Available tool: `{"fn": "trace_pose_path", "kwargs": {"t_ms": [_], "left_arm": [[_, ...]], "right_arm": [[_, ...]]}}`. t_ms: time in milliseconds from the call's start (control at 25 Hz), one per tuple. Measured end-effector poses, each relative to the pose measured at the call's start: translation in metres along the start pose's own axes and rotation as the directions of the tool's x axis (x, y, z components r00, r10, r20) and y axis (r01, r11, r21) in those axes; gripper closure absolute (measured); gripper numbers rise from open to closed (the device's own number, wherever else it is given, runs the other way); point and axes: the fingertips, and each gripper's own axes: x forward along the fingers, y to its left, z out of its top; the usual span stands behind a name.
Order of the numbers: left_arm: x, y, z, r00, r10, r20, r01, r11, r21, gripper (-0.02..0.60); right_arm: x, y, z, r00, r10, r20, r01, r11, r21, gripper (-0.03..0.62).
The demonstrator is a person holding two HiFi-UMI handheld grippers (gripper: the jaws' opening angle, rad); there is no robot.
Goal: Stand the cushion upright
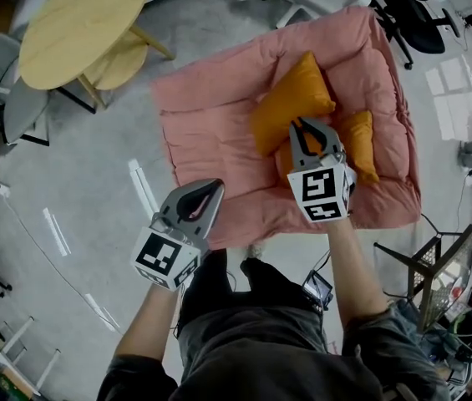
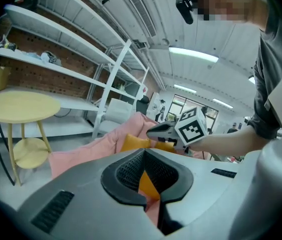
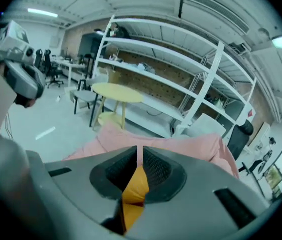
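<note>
A large orange cushion (image 1: 290,98) rests on the pink mattress (image 1: 210,115), tilted against its raised far part. A smaller orange cushion (image 1: 361,140) lies to its right. My right gripper (image 1: 301,122) hovers over the gap between the two cushions, jaws together and nothing pinched. In the right gripper view the right gripper (image 3: 140,149) shows only a thin slit at the tips, with orange cushion (image 3: 133,186) below it. My left gripper (image 1: 216,187) is shut, held above the mattress's near left edge, apart from both cushions. The left gripper view shows the large cushion (image 2: 133,142) beyond the left gripper (image 2: 143,153).
A round wooden table (image 1: 81,23) with a lower shelf stands on the floor left of the mattress, a grey chair (image 1: 2,82) beside it. Office chairs (image 1: 419,11) stand past the far corner. A wire rack (image 1: 436,274) is at the near right. White shelving (image 2: 81,79) lines the wall.
</note>
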Motion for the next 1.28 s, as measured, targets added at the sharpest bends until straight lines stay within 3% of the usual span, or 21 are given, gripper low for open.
{"fn": "trace_pose_path", "kwargs": {"t_ms": [120,200,360,440,560,840,1280], "left_arm": [[-0.01,0.002,0.009,1.0,0.022,0.015,-0.022,1.0,0.014,0.571],[-0.015,0.002,0.013,0.999,0.033,0.021,-0.034,0.999,0.022,0.571],[-0.022,-0.001,0.015,0.998,0.052,0.027,-0.053,0.998,0.031,0.571],[-0.024,-0.001,0.016,0.998,0.062,0.029,-0.063,0.998,0.031,0.571],[-0.026,-0.004,0.017,0.997,0.071,0.031,-0.072,0.997,0.027,0.571],[-0.025,-0.01,0.016,0.997,0.067,0.027,-0.068,0.997,0.024,0.571],[-0.021,-0.011,0.015,0.998,0.057,0.024,-0.057,0.998,0.031,0.571]], "right_arm": [[-0.016,0.018,0.025,0.992,0.085,0.096,-0.095,0.99,0.109,0.559],[-0.026,0.027,0.036,0.977,0.139,0.161,-0.17,0.965,0.199,0.563],[-0.043,0.048,0.047,0.933,0.238,0.271,-0.331,0.864,0.379,0.568],[-0.049,0.059,0.052,0.911,0.272,0.31,-0.387,0.823,0.415,0.569],[-0.056,0.072,0.057,0.888,0.305,0.343,-0.437,0.789,0.431,0.572],[-0.069,0.082,0.064,0.876,0.319,0.361,-0.458,0.783,0.421,0.579],[-0.071,0.087,0.059,0.883,0.33,0.334,-0.45,0.799,0.4,0.579]]}}
